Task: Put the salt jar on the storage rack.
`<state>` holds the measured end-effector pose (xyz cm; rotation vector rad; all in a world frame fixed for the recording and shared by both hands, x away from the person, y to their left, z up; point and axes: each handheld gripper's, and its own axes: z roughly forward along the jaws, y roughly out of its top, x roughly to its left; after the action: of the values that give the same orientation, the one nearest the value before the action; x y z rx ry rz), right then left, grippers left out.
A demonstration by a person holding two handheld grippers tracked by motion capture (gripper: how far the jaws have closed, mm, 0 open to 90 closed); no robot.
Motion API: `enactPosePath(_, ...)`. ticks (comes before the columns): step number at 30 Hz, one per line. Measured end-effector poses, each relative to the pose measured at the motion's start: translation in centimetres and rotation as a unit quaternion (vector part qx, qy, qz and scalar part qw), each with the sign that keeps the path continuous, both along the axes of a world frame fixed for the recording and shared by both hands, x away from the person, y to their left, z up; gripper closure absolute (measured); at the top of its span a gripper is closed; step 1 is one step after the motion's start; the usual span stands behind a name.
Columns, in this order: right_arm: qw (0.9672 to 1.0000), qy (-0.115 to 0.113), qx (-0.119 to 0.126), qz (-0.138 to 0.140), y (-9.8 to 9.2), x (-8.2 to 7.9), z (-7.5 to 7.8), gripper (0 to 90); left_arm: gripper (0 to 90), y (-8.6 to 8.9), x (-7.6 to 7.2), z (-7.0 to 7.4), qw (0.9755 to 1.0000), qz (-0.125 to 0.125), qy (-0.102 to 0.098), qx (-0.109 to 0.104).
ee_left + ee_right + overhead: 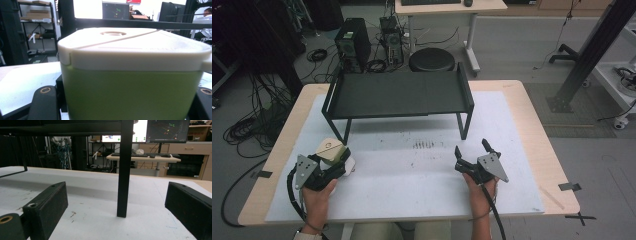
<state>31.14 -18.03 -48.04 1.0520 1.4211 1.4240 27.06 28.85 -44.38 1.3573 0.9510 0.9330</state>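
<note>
Square green plastic container with a cream snap-on lid [331, 150], round recess in the lid's middle; contents hidden. It sits at the near-left part of the white-covered desk [412, 185], pinched by the left hand-held gripper [338, 165]. Right hand-held gripper [472, 149] spread, nothing between its jaws, facing a leg of the black metal shelf rack [402, 95].

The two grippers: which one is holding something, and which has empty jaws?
The left gripper holds a green container with a white lid. The right gripper has open jaws with nothing between them.
</note>
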Motion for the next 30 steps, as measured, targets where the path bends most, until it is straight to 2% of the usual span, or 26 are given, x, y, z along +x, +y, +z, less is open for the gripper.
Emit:
enactPosePath(6,1.0,0.0,0.0,0.0,0.0,0.0,0.0,4.8,29.3,-0.1,-0.3,1.3,0.9998,-0.011,-0.009,0.012)
enactPosePath(22,1.0,0.001,0.001,-0.001,0.0,0.0,0.0,4.8,29.3,-0.4,-0.7,5.5,0.9987,-0.043,-0.023,0.015)
enactPosePath(30,1.0,0.003,-0.001,-0.001,0.0,0.0,0.0,4.4,29.3,-0.8,-1.0,7.7,0.9973,-0.062,-0.029,0.026)
